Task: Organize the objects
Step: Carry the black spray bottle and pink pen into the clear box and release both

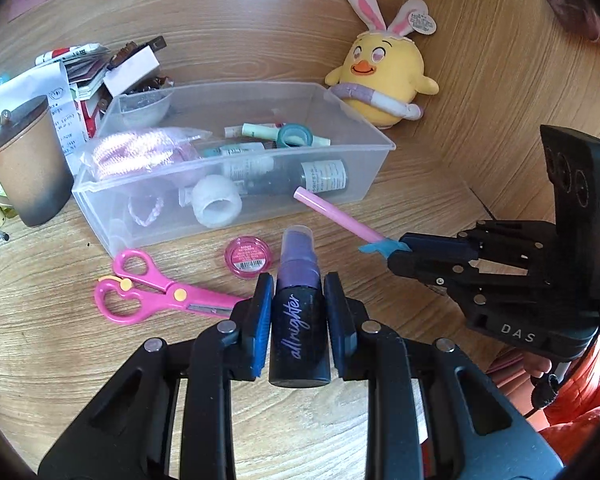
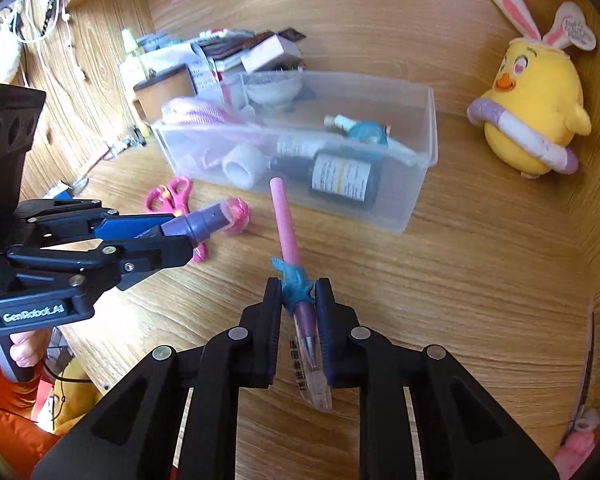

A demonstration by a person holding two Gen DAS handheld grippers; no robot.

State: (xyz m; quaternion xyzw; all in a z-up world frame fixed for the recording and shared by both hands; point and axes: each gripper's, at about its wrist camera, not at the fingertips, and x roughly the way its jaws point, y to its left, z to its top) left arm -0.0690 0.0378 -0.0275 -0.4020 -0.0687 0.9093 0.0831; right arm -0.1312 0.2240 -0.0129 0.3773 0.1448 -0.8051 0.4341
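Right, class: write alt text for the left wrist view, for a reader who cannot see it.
The left gripper holds a dark "all nighter" spray bottle above a wooden desk, while the right gripper holds a pink pen. Behind sit a clear bin of toiletries, pink scissors and a yellow chick plush.

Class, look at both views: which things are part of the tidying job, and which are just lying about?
Part of the job:
left tool shut on spray bottle
right tool shut on pink pen
clear bin
pink scissors
pink pot

Lying about:
chick plush
lidded cup
paper pile
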